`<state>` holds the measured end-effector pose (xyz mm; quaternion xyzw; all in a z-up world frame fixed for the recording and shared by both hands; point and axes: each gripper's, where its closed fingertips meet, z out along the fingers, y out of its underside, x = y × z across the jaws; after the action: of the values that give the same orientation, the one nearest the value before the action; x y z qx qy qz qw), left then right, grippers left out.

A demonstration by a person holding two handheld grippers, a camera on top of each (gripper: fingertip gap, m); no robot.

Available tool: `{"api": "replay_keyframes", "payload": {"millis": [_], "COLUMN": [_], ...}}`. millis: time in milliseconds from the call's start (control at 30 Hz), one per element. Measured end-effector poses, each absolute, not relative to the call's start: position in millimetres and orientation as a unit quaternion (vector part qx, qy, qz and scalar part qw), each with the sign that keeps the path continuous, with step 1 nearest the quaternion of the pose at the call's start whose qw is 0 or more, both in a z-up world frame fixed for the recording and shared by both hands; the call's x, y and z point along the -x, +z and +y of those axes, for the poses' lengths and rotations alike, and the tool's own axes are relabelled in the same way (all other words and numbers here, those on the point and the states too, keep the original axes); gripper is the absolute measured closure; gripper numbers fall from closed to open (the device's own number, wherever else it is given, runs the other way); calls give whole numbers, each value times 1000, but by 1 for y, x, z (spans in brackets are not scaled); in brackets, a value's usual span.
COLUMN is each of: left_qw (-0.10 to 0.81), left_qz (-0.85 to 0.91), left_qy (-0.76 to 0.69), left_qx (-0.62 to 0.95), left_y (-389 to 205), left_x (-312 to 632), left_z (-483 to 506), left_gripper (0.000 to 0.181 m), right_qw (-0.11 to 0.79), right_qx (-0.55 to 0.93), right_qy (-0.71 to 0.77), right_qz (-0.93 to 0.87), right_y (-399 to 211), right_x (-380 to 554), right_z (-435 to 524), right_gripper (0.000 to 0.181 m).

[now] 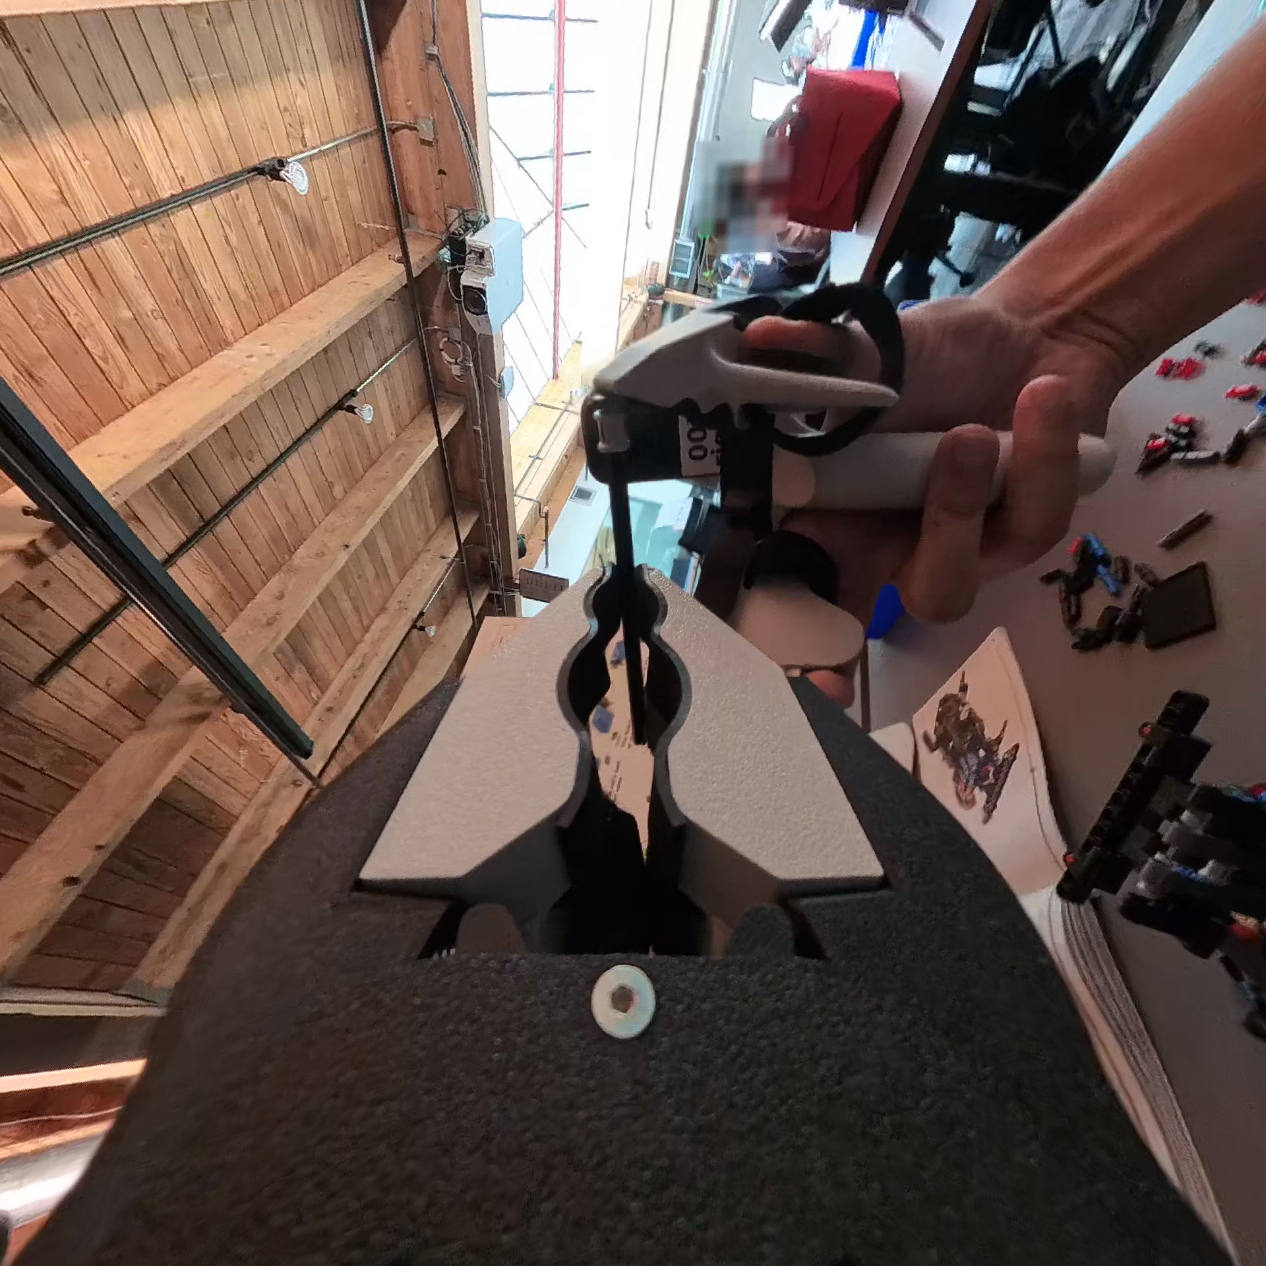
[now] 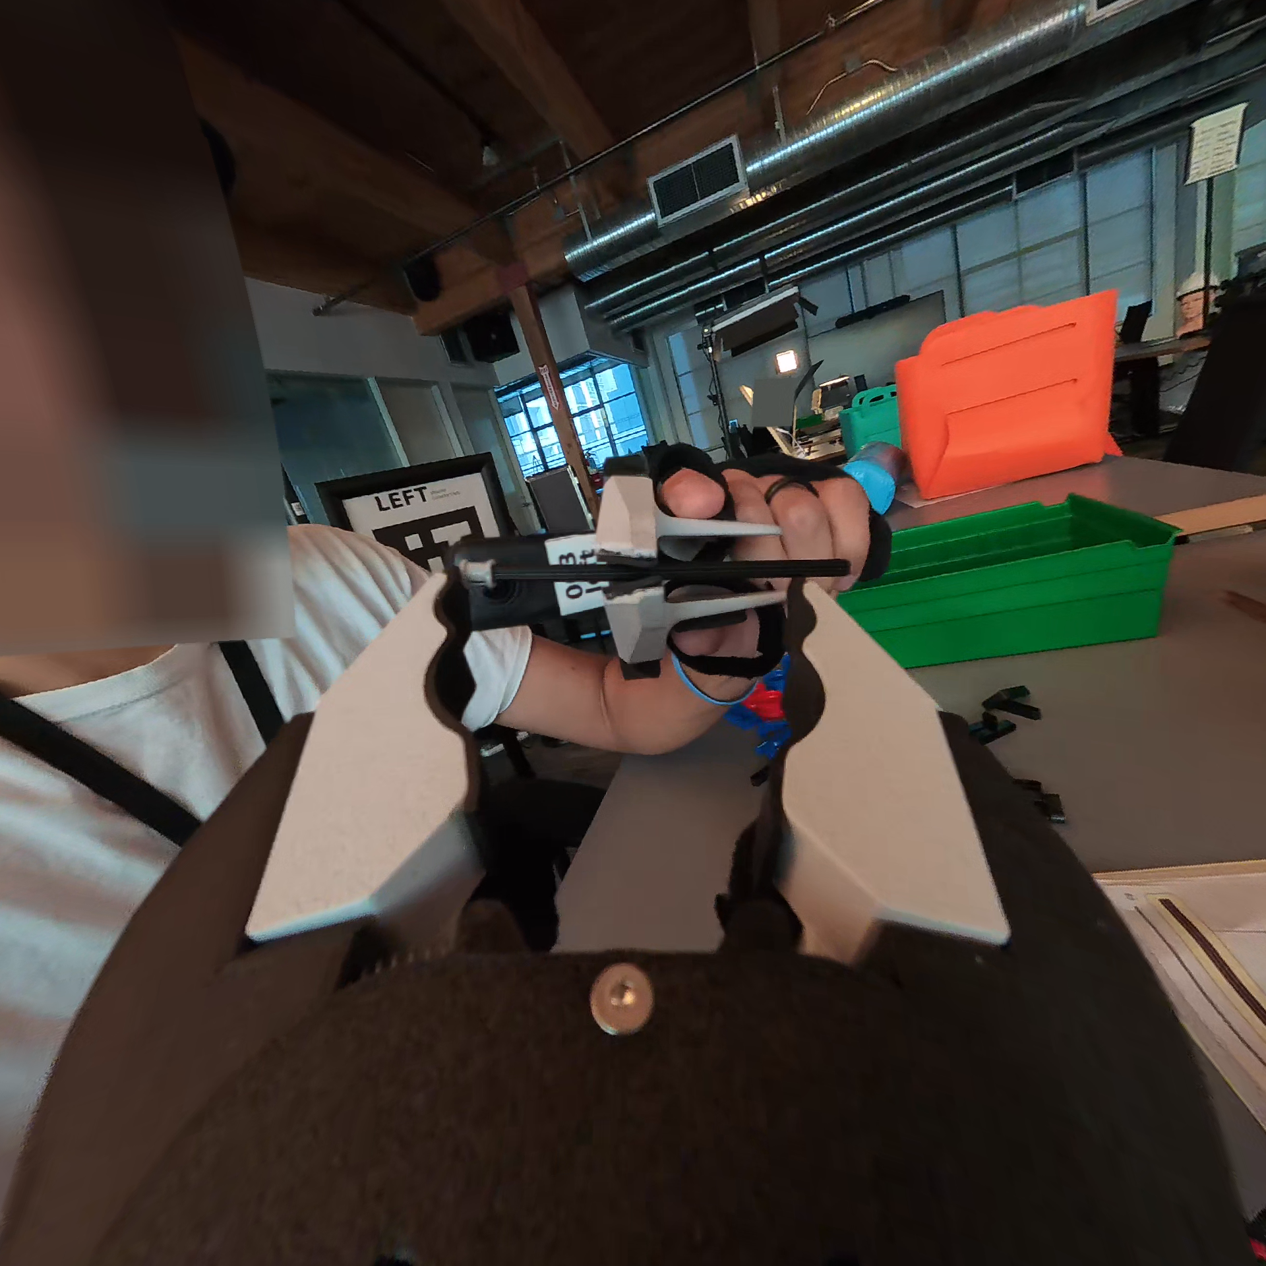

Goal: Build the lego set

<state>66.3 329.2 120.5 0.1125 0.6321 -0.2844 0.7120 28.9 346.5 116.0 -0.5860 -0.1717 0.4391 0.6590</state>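
Observation:
My left gripper [image 1: 620, 582] is shut on a thin black axle [image 1: 616, 520] that sticks out past its tips. A small grey piece [image 1: 606, 428] sits at the axle's far end. In the right wrist view, the left gripper [image 2: 630, 568] holds the axle [image 2: 726, 568] level in the air. My right gripper [image 2: 622, 592] is open and empty. Its jaws stand wide on either side of the axle, and its left fingertip [image 2: 445, 589] is close to the grey piece [image 2: 477, 570]. One right finger [image 1: 685, 370] shows beside that end of the axle.
A partly built black model [image 1: 1164, 856], an instruction booklet [image 1: 973, 753] and loose bricks [image 1: 1110, 582] lie on the table. A green tray [image 2: 1014, 568] and an orange bag [image 2: 1007, 397] stand behind. Blue and red pieces [image 2: 760, 712] lie near the hand. The person's torso [image 2: 137, 788] is at the left. The grippers are tip to tip, or close to it.

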Motion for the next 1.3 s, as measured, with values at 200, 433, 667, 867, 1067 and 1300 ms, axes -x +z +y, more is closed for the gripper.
{"api": "replay_keyframes", "payload": {"millis": [200, 433, 667, 867, 1067, 1300], "left_qw": [727, 726, 715, 721, 718, 724], "left_qz": [623, 619, 632, 629, 631, 628], "left_qy": [-267, -279, -275, -268, -271, -263], "left_qx": [-114, -113, -118, -111, -109, -108], "left_y": [121, 122, 109, 113, 112, 114], "left_x": [-66, -63, -67, -67, -68, -69], "left_z": [328, 321, 313, 316, 317, 318], "left_gripper": [180, 180, 179, 180, 180, 180], "right_qw": [670, 695, 707, 711, 708, 692], "right_qx": [579, 574, 588, 590, 589, 592], "right_qy": [430, 378, 331, 322, 333, 360], "right_qz": [-177, -209, -212, -205, -201, -204], "right_y": [118, 117, 111, 112, 113, 114], "right_x": [-29, -27, -28, -31, -31, -29], "right_z": [345, 343, 352, 353, 352, 352], "right_gripper": [90, 84, 66, 63, 67, 68]}}
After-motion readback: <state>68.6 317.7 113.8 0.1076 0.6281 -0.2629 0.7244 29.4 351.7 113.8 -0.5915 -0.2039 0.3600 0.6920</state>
